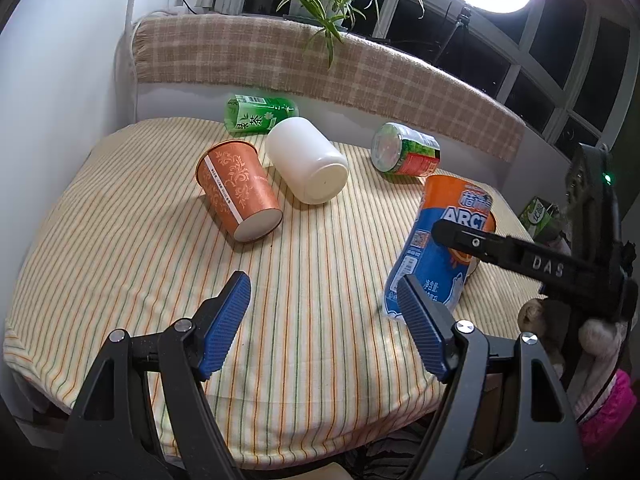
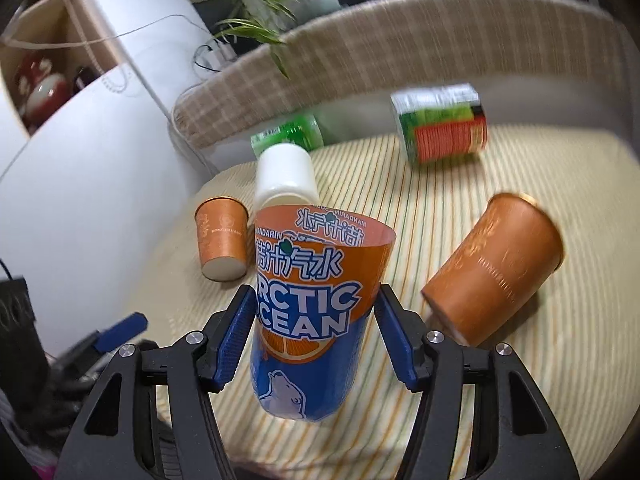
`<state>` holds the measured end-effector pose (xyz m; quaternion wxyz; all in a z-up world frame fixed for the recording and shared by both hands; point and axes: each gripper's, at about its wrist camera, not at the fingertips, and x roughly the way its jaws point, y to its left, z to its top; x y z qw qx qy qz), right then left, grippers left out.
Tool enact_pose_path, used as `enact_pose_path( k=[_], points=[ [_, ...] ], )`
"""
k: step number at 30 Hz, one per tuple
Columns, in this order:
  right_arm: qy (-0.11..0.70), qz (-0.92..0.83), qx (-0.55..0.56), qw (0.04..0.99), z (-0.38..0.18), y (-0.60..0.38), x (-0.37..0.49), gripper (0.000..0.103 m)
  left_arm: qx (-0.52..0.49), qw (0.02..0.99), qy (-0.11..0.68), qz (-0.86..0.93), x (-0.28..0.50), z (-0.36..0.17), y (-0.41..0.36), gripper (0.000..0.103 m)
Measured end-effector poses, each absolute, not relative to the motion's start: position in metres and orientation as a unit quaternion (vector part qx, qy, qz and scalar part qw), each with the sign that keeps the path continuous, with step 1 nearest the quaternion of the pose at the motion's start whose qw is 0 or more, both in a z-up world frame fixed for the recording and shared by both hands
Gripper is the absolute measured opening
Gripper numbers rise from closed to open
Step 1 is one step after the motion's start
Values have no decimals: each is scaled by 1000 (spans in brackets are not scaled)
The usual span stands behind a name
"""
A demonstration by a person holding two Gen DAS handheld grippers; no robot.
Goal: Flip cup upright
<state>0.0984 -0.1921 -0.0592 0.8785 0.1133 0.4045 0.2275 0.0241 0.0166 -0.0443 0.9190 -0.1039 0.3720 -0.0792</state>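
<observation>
A blue and orange "Arctic Ocean" cup (image 2: 308, 320) sits between the blue pads of my right gripper (image 2: 316, 294), which is shut on its sides. The cup's open mouth points up and away, slightly tilted. In the left wrist view the same cup (image 1: 436, 264) leans over the right part of the striped table, with a black right finger (image 1: 500, 248) across it; whether its base touches the cloth is unclear. My left gripper (image 1: 322, 284) hovers open over the table's front, holding nothing.
Lying on their sides are an orange patterned cup (image 1: 238, 190), a white cup (image 1: 306, 158), a green cup (image 1: 258, 114) and a green-red cup (image 1: 406, 148). A second orange cup (image 2: 496, 264) lies right of the held cup. A plaid-covered ledge (image 1: 280, 60) borders the back.
</observation>
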Motion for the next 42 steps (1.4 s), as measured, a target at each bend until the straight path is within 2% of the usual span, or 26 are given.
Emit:
enact_pose_path(
  k=[24, 36, 42],
  points=[
    [301, 223, -41, 926, -46, -158, 78, 59, -103, 922, 368, -67, 22, -42, 20, 78],
    [288, 229, -112, 923, -57, -142, 58, 59, -103, 922, 367, -64, 19, -41, 21, 78],
    [292, 231, -107, 922, -57, -145, 54, 60, -102, 923, 366, -66, 18, -41, 20, 78]
  ],
)
